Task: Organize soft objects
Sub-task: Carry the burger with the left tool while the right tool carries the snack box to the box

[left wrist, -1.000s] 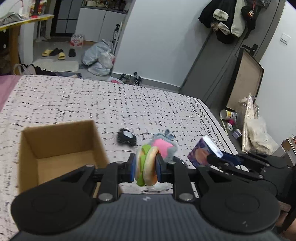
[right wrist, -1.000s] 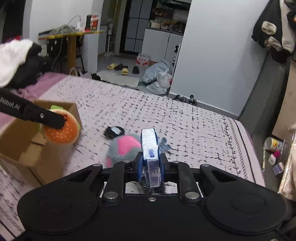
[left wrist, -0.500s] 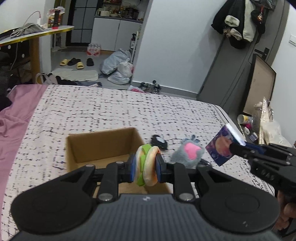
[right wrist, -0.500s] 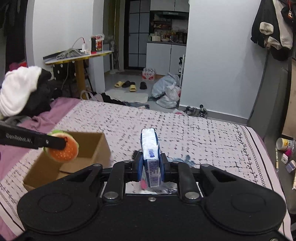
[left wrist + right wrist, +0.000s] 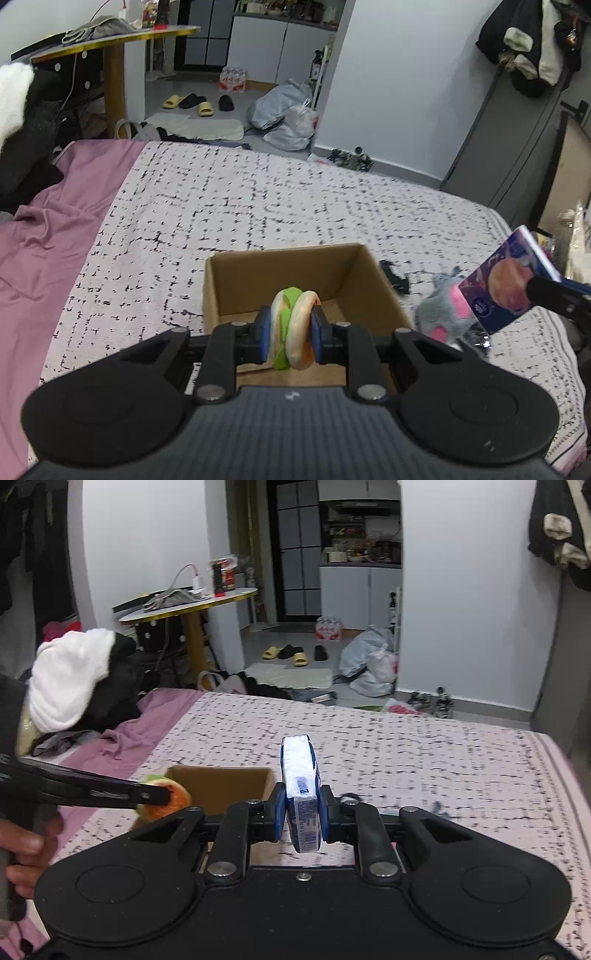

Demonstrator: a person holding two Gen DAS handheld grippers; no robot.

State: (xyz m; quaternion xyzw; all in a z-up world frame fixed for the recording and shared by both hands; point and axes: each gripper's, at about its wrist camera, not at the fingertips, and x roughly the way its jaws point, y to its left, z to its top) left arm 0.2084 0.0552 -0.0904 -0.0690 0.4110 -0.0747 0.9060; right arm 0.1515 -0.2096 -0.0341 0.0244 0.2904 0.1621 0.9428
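Note:
My left gripper (image 5: pixel 290 332) is shut on a soft burger toy (image 5: pixel 293 328) with a green band, held above the near side of an open cardboard box (image 5: pixel 229 280) on the bed. The burger toy also shows in the right wrist view (image 5: pixel 166 799) in front of the box (image 5: pixel 221 782). My right gripper (image 5: pixel 301 818) is shut on a blue and white tissue pack (image 5: pixel 300 794), held above the bed to the right of the box; the pack also shows in the left wrist view (image 5: pixel 506 282). A grey and pink plush toy (image 5: pixel 443 314) lies right of the box.
The bed has a black-and-white patterned cover (image 5: pixel 258 199) and a purple sheet (image 5: pixel 40 236) on the left. A small black object (image 5: pixel 395 275) lies behind the plush. A pile of white and black clothes (image 5: pixel 77 679) sits at the left. Slippers and bags are on the floor beyond.
My left gripper has moved left with the burger toy and now hangs over the box. My right gripper has lifted with the tissue pack and followed to the left.

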